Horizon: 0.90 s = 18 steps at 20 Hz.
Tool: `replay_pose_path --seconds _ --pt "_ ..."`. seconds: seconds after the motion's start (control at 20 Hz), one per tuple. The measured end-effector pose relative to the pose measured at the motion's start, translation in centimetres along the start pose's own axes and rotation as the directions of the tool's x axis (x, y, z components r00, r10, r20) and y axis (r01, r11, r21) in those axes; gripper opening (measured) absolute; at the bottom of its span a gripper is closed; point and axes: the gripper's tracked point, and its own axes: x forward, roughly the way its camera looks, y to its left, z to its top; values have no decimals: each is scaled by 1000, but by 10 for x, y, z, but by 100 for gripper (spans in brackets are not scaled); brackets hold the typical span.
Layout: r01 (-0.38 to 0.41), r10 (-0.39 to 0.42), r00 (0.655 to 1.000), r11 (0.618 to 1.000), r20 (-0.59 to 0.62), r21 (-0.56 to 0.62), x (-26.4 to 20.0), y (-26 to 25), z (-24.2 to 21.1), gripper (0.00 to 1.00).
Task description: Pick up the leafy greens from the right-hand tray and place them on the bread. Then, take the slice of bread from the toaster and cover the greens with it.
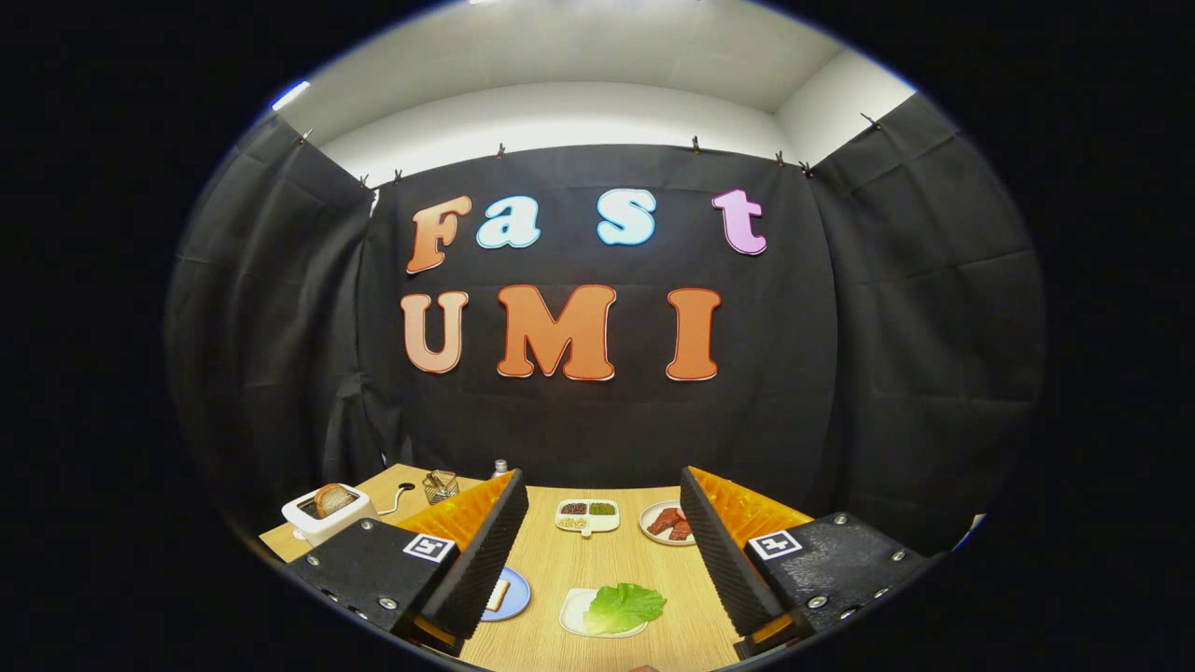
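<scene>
Two fingers of your gripper point(602, 551) stand spread wide, grasping nothing, above the wooden table point(551, 644). Between them, on a white tray point(573, 611), lies the lettuce point(624, 607). Beside it, a blue plate point(513, 597) carries bread point(498, 594), partly behind your left finger. Beyond that finger, the toaster point(327, 515) holds a bread slice point(330, 499).
</scene>
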Motion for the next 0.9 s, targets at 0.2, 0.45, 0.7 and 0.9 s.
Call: replay_pose_path --seconds 0.2,0.45,0.7,0.9 --pt "1 -1 1000 1000 -4 4 2 1 -2 98" --pt "-1 1 1000 1000 -3 -4 4 2 -6 98" --pt "-5 5 1000 1000 -29 -1 15 4 -22 98" --pt "-24 24 997 1000 -77 6 30 8 -48 98"
